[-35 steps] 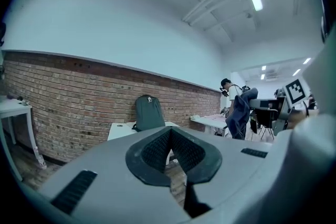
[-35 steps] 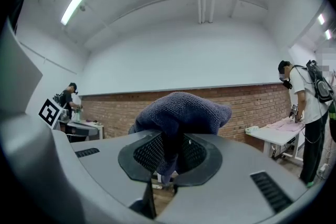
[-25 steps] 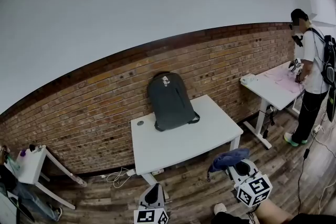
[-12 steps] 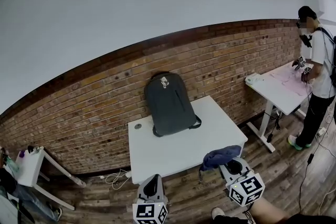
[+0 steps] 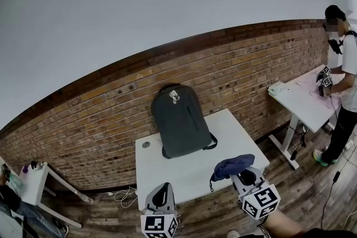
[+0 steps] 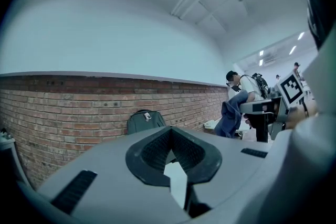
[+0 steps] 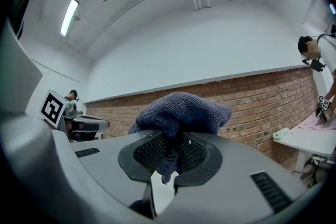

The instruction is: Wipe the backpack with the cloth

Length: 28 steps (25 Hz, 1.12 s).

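The backpack [image 5: 181,122] stands upright at the back of the white worktop [image 5: 184,170] and leans on the brick wall [image 5: 106,106]. In front of the backpack and to its right, the right hand-held gripper [image 5: 244,176] is clenched on a dark blue cloth [image 5: 233,165], which bunches above its jaws. Straight in front of the backpack, the left hand-held gripper [image 5: 162,195] has its jaws pressed together, with nothing between them. Both are well apart from the backpack.

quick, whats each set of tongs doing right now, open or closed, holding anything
left tongs: closed, nothing between them.
right tongs: closed on the dark blue cloth.
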Each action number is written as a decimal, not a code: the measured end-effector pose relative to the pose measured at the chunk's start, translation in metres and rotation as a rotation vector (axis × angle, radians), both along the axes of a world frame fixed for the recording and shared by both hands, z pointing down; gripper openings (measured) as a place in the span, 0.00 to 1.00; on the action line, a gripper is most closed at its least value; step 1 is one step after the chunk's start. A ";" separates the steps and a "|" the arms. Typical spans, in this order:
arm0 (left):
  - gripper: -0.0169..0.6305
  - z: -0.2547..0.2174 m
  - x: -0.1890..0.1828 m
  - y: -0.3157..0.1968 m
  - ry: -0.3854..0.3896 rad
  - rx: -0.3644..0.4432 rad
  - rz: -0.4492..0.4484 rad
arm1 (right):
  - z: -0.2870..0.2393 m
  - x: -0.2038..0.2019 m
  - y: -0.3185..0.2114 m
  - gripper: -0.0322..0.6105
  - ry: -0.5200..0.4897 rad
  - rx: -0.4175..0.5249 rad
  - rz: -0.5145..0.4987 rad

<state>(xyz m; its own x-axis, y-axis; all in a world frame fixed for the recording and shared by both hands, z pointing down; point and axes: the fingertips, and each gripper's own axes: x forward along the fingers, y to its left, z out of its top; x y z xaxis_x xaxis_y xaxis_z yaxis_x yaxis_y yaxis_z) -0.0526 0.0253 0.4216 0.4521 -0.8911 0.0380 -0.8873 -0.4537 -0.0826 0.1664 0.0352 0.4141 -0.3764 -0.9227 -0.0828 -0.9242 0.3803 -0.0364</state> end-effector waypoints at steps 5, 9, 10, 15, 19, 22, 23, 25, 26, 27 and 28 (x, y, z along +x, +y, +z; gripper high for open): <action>0.01 -0.003 0.013 -0.036 0.000 -0.004 -0.031 | 0.001 0.015 -0.039 0.13 -0.001 -0.002 -0.025; 0.01 0.004 0.025 -0.058 0.009 -0.016 -0.047 | 0.012 0.028 -0.067 0.12 -0.013 -0.022 -0.046; 0.01 0.006 0.028 -0.063 0.013 -0.022 -0.052 | 0.013 0.031 -0.073 0.13 -0.014 -0.027 -0.052; 0.01 0.013 0.036 -0.082 0.014 -0.047 -0.084 | 0.016 0.037 -0.097 0.13 -0.002 -0.037 -0.091; 0.01 0.011 0.035 -0.092 0.015 -0.038 -0.110 | 0.019 0.039 -0.112 0.13 -0.010 -0.051 -0.116; 0.01 0.013 0.030 -0.097 0.010 -0.035 -0.130 | 0.022 0.034 -0.123 0.13 0.001 -0.059 -0.135; 0.01 0.014 0.027 -0.099 0.009 -0.038 -0.135 | 0.023 0.032 -0.126 0.13 0.002 -0.063 -0.141; 0.01 0.018 0.020 -0.102 0.013 -0.050 -0.151 | 0.023 0.026 -0.131 0.13 0.006 -0.063 -0.153; 0.01 0.018 0.017 -0.105 0.018 -0.053 -0.160 | 0.022 0.024 -0.134 0.13 0.010 -0.060 -0.159; 0.01 0.018 0.013 -0.109 0.022 -0.052 -0.167 | 0.021 0.021 -0.138 0.13 0.013 -0.057 -0.165; 0.01 0.018 0.010 -0.113 0.025 -0.050 -0.172 | 0.020 0.018 -0.142 0.13 0.015 -0.053 -0.170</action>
<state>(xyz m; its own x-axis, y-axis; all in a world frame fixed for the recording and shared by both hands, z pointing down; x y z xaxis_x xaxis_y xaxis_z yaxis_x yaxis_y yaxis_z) -0.0424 -0.0873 0.4398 0.2948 -0.9526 0.0746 -0.9536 -0.2983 -0.0405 0.1845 -0.1069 0.4342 -0.5283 -0.8486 -0.0285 -0.8473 0.5291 -0.0470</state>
